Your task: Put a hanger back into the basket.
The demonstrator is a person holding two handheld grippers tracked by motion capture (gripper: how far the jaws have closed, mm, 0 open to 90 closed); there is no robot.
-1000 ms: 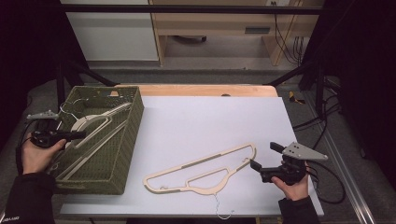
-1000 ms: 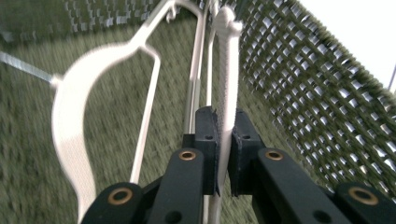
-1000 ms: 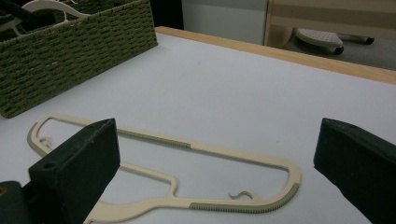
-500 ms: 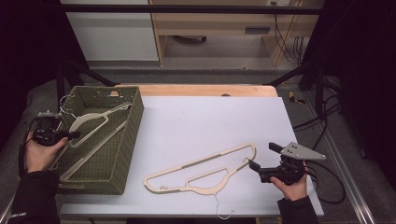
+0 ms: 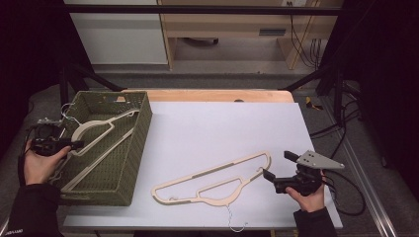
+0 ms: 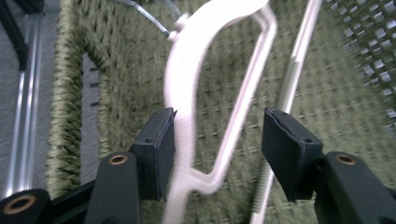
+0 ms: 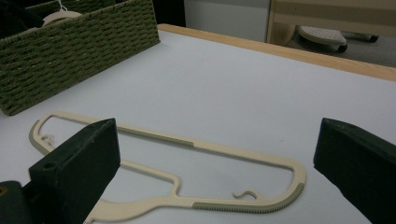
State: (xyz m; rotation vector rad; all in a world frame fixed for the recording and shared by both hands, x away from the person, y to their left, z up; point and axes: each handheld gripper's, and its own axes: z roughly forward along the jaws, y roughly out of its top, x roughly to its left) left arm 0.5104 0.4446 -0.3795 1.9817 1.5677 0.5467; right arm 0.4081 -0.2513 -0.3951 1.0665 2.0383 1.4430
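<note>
Left gripper (image 5: 74, 145) has moved deeper over the basket (image 5: 129, 163), jaws now open around the hanger (image 5: 94, 129) leaning inside: looks freshly let go or about to be gripped. Right gripper (image 5: 276, 170) waits, jaws wide, beside the second hanger (image 5: 212, 175) flat on the table (image 5: 222, 123).

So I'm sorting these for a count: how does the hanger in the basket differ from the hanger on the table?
The hanger in the basket leans tilted inside the green woven basket; the hanger on the table lies flat on the white table. The basket one sits between the open jaws of the left hand-held gripper; the table one lies untouched before the open right hand-held gripper. Both are cream with wire hooks.
</note>
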